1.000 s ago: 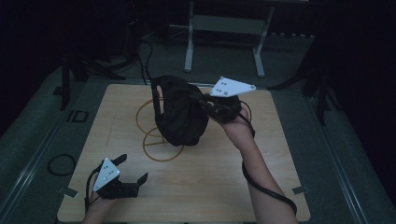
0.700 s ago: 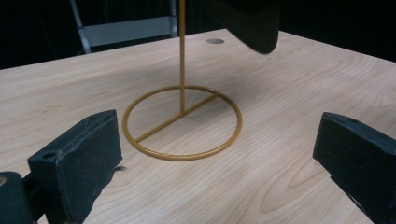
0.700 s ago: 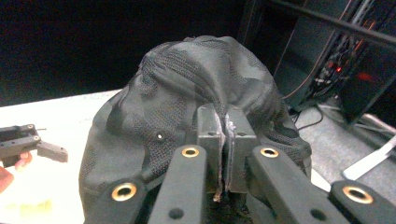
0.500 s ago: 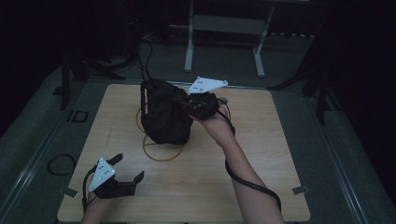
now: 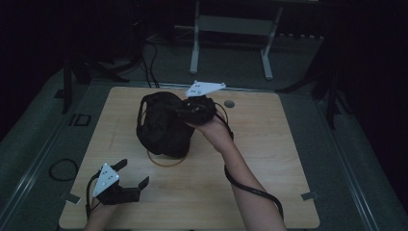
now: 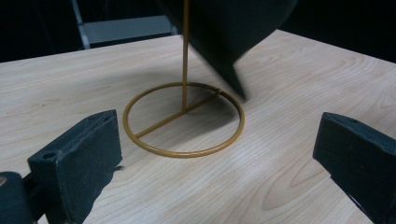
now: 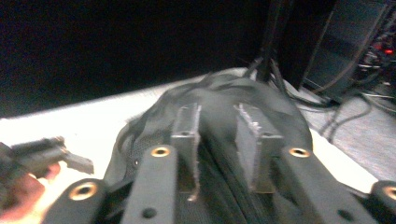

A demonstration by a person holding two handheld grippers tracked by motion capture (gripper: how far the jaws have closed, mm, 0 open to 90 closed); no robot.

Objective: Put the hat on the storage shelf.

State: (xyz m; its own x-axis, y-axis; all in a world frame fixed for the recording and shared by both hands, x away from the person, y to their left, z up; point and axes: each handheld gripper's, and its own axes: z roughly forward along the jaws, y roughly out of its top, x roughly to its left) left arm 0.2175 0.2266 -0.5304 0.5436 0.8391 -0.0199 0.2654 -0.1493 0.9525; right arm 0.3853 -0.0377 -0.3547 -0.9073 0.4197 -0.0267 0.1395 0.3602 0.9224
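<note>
A black fabric bag (image 5: 161,125) hangs over a gold wire stand, whose ring base (image 5: 166,162) lies on the wooden table (image 5: 269,159). My right gripper (image 5: 185,111) is shut on the bag's upper right side; in the right gripper view its jaws (image 7: 217,135) pinch the dark fabric (image 7: 275,112). My left gripper (image 5: 133,172) rests open near the table's front left corner, apart from the stand. In the left gripper view, the open jaws (image 6: 217,154) frame the ring base (image 6: 184,119), the upright post (image 6: 185,46) and the bag's lower edge (image 6: 224,28).
A round grommet (image 5: 229,103) sits in the table's far side. Behind the table stand a metal frame (image 5: 231,29) and cables on the dark floor. The left hand and gripper (image 7: 42,154) appear at the left of the right gripper view.
My right gripper has carried the bag leftward and slightly nearer, so it now sits over the stand. The left gripper has barely moved.
</note>
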